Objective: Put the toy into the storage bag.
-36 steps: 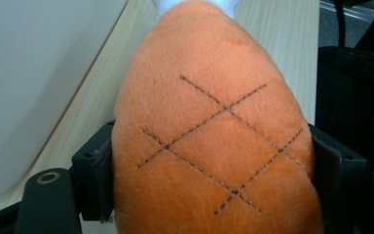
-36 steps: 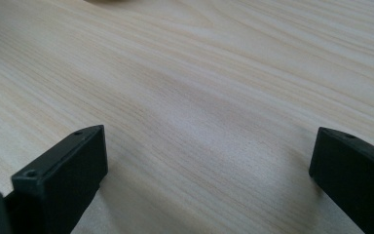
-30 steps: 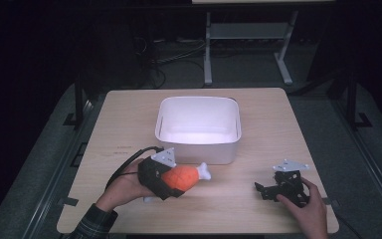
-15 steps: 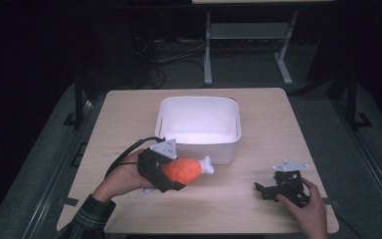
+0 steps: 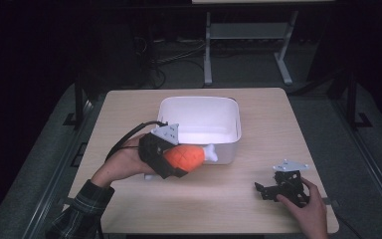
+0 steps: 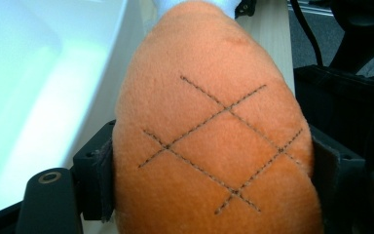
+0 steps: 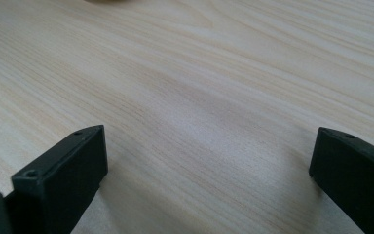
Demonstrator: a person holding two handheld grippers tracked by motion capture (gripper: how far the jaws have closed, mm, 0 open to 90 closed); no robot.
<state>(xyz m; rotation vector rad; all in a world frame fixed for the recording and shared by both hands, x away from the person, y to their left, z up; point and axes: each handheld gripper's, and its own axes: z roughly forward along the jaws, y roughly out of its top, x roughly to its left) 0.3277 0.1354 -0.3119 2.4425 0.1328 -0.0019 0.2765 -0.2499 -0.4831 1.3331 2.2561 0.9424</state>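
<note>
An orange plush drumstick with a white bone end hangs above the table, just in front of the white bin. My left gripper is shut on it. In the left gripper view the plush drumstick, with its stitched diamond pattern, bulges between the black jaws, and the bin's white wall lies to the left. My right gripper rests low at the table's front right, open. Its jaws stand wide apart over bare wood with nothing between them.
The light wooden table has free room left and right of the bin. A black cable trails from my left gripper. Beyond the table's far edge, a metal stand and cables sit on a dark floor.
My left gripper has lifted the drumstick and carried it up and to the right, toward the bin's front wall. The right gripper has stayed put.
</note>
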